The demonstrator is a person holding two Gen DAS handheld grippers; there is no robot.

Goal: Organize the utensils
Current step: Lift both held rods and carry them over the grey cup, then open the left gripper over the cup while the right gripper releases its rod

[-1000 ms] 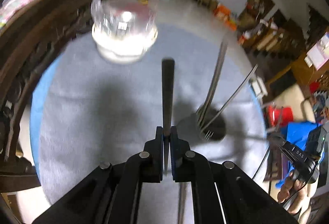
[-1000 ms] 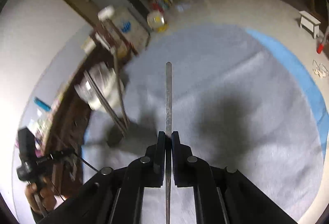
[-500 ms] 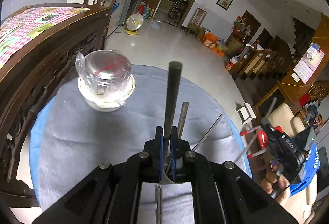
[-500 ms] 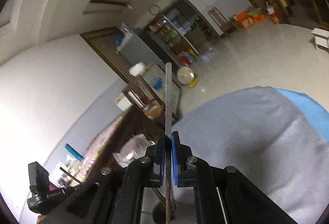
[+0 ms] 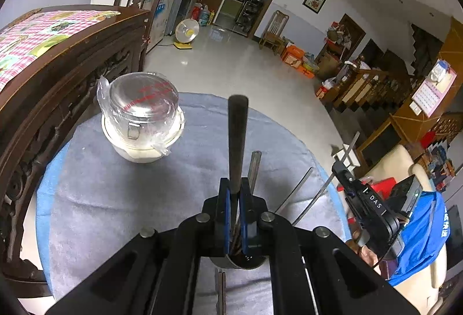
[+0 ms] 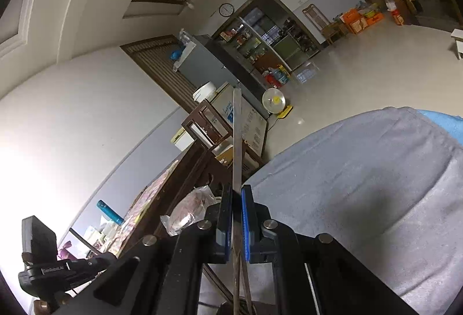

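Steel, thin and stiff, the flat silver utensil handle (image 6: 237, 141) is clamped edge-on in the right tool (image 6: 237, 216); it looks light but slick. The left tool (image 5: 235, 199) pinches a dark round-handled utensil (image 5: 238, 135) above the dark cup (image 5: 243, 260) on the grey-clothed tabletop (image 5: 115, 199); gripping mid-handle seems safest. Beyond sits a plastic-wrapped white bowl (image 5: 143, 126).

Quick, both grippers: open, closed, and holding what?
Left gripper: closed on a dark-handled utensil.
Right gripper: closed on a thin flat metal utensil handle; its working end is hidden.
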